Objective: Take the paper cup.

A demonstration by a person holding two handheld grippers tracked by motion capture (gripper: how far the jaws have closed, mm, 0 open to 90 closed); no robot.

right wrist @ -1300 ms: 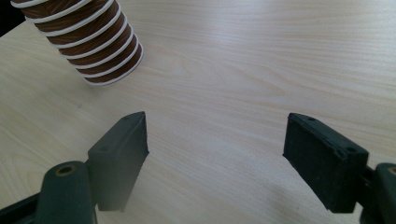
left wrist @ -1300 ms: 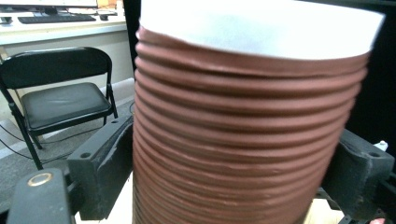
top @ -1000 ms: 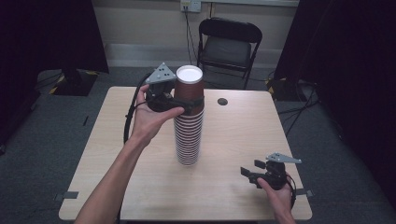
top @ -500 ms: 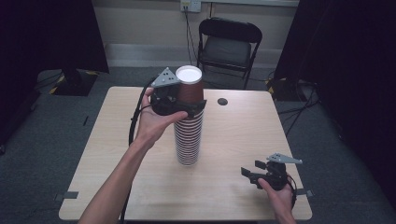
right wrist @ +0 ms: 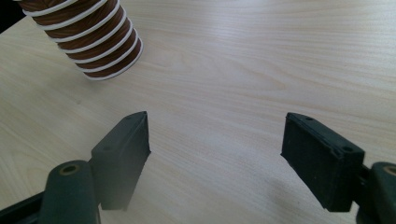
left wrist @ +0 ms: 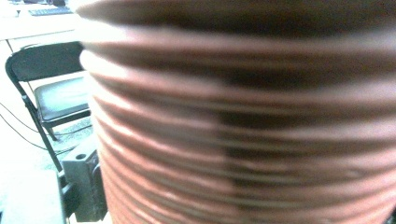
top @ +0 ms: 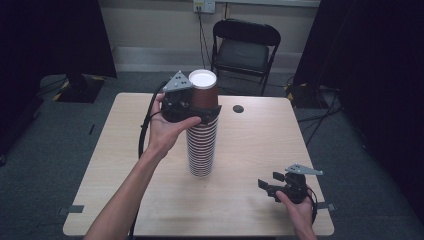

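A tall stack of brown paper cups [top: 202, 150] with white rims stands on the middle of the wooden table [top: 260, 135], white-topped. My left gripper [top: 202, 114] is up near the top of the stack, its jaws either side of the cups, still spread wide. The left gripper view is pressed close to the blurred ridges of the stack [left wrist: 243, 140], with one of its fingers [left wrist: 81, 186] at the lower left. My right gripper [top: 267, 184] rests low near the table's front right, open [right wrist: 217, 154] over bare wood, with the foot of the stack [right wrist: 93, 42] farther off.
A small black round thing [top: 238, 108] lies on the table behind the stack. A black folding chair [top: 245, 45] stands beyond the far edge, also seen past the cups [left wrist: 56, 93]. Dark curtains hang at both sides.
My left gripper has slid right from beside the stack until its jaws straddle the upper cups. The right gripper has stayed in place.
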